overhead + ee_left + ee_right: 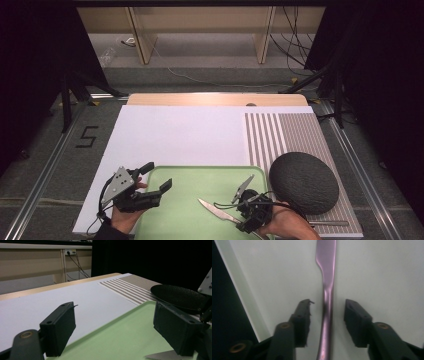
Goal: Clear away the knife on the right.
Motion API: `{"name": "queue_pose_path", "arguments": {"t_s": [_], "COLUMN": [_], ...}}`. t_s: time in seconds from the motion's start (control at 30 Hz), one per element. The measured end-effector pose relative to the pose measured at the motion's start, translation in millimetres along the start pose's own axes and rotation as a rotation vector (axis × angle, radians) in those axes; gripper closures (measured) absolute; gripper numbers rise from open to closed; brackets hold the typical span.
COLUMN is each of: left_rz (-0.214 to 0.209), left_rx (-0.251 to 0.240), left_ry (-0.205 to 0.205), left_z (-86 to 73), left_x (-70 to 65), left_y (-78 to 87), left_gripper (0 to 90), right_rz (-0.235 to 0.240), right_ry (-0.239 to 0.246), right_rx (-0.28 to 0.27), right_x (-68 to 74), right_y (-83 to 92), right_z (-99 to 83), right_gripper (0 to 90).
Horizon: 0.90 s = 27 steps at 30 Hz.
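Note:
A metal knife [215, 209] lies on the green tray [190, 185] near the table's front edge, blade pointing left. In the right gripper view the knife's handle [327, 285] runs between the jaws of my right gripper [327, 312], with a gap on each side, so the pads are not pressing it. From above, the right gripper [244, 220] sits over the handle end. My left gripper [159, 175] hovers at the tray's left edge, jaws wide open and empty. Its own view looks across the tray [120, 337], with the left gripper [117, 325] open and the knife blade [165, 355] at the bottom right.
A dark round plate [304, 182] rests on the striped mat [280, 132] just right of the tray, close to my right hand. A white board [175, 135] covers the table behind the tray. The plate [180, 296] also shows beyond the tray's far rim.

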<state>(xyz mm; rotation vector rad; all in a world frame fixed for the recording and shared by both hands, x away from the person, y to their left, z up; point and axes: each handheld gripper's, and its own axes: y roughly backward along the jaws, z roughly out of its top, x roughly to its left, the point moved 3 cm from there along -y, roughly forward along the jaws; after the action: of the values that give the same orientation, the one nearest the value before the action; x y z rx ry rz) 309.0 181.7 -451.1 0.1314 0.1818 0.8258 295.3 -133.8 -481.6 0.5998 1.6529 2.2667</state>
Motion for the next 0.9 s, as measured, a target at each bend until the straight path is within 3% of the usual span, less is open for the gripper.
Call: {"name": "queue_pose_path", "arguments": {"t_s": [0.17, 0.3, 0.63, 0.9], "left_rz": [0.001, 0.001, 0.003, 0.003], "left_rx": [0.0, 0.001, 0.0, 0.0], "left_ry": [-0.001, -0.002, -0.002, -0.002], "left_z": [0.1, 0.0, 0.0, 0.0], "left_x": [-0.1, -0.2, 0.0, 0.0], "left_y": [0.2, 0.1, 0.0, 0.0], "left_gripper": [17.6, 17.6, 17.5, 17.5], "right_rz": [-0.014, -0.034, -0.055, -0.041], "right_ry": [0.038, 0.068, 0.11, 0.153], "right_rx": [-0.108, -0.174, -0.223, -0.193], "right_x": [6.2, 10.2, 14.2, 18.0], "right_y": [3.5, 3.5, -3.3, -9.2], "right_z": [7.6, 11.3, 13.7, 12.9], "right_gripper": [38.3, 38.4, 55.4, 76.1]}}
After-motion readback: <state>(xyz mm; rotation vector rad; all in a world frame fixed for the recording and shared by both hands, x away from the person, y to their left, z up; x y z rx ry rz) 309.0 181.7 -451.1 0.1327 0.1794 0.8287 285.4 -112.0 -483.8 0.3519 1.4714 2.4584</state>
